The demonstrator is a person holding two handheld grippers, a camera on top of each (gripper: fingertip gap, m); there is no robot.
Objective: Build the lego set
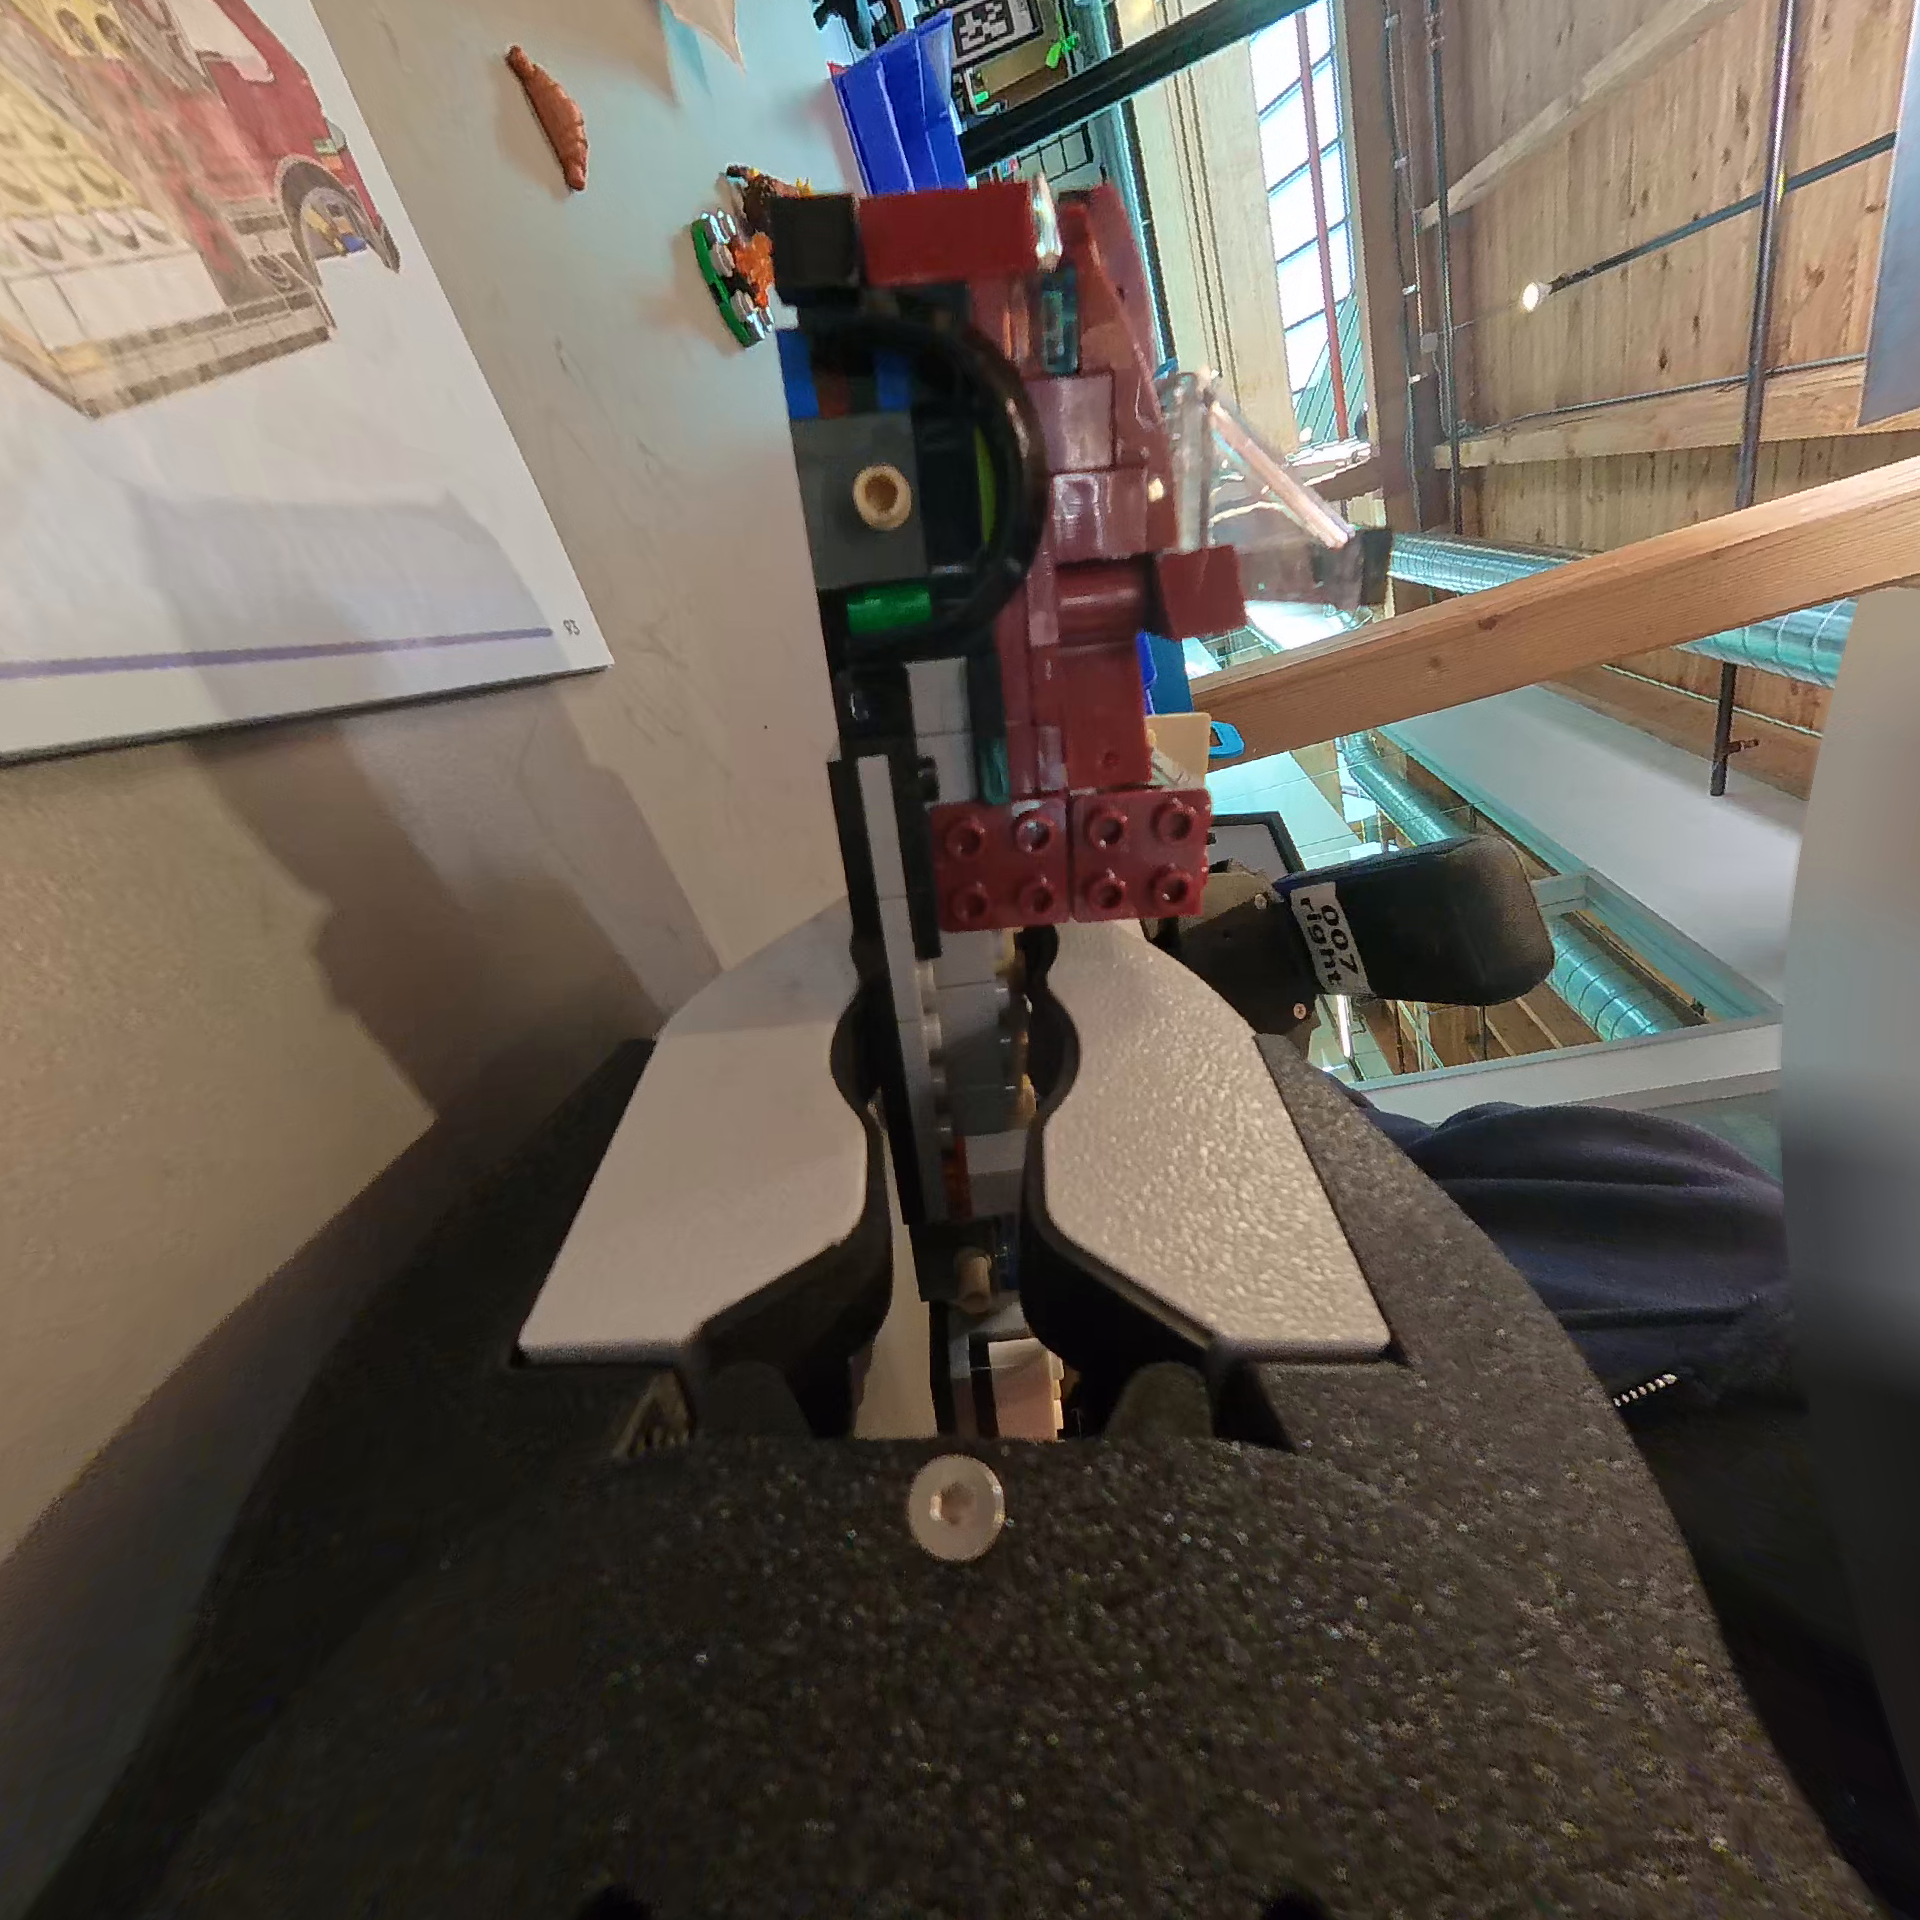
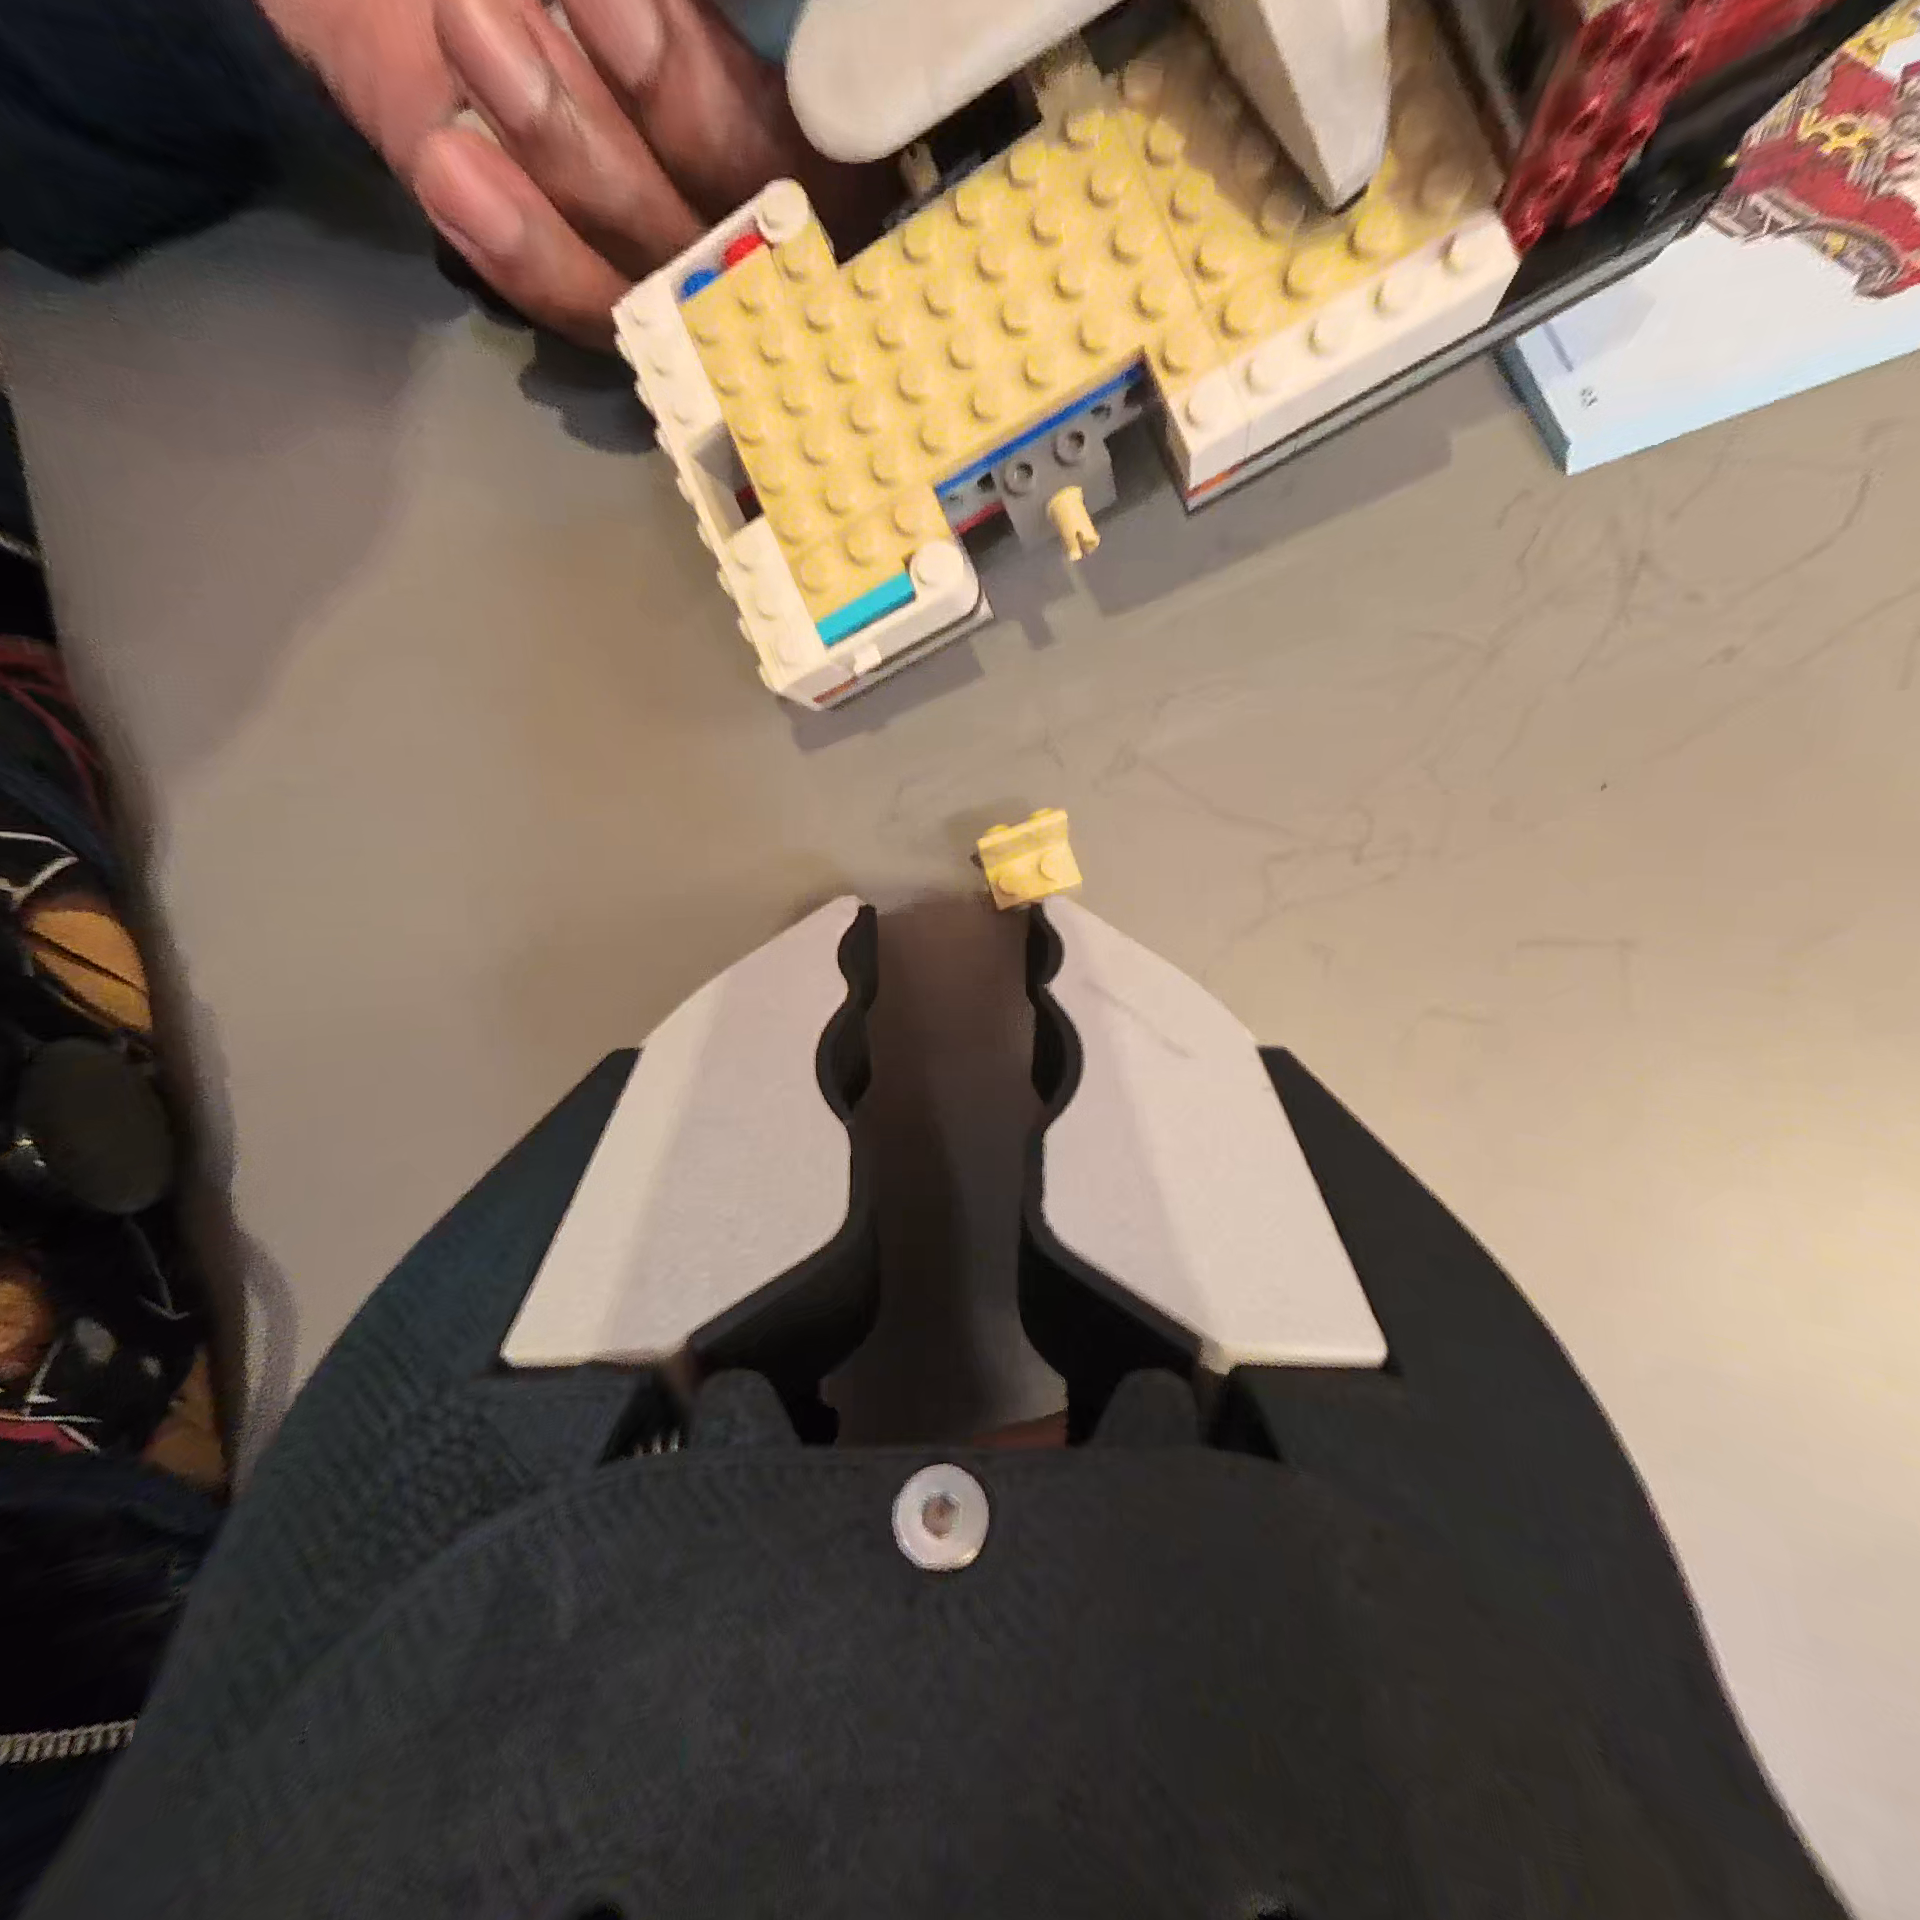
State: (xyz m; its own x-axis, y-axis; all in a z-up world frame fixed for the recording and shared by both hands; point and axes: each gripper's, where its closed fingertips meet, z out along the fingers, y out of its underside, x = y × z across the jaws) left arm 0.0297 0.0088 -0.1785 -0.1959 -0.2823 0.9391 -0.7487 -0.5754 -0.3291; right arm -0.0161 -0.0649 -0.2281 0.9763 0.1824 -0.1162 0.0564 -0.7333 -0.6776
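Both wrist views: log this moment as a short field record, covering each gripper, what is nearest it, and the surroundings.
left gripper: shut on the brick-built model of dark red, black and grey toy bricks
right gripper: open, nothing between the fingers, over the grey tabletop
nearest to right gripper: small tan two-stud brick lying on the tabletop by the right fingertip
model floor: tan studded plates with white edging
other items: open instruction booklet; a person's hand beside the model

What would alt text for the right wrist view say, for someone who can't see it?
An open gripper hovers over a grey table, its right fingertip at a small yellow brick lying loose. Beyond sits a brick model with a yellow studded top, a hand beside it and a booklet at the right.
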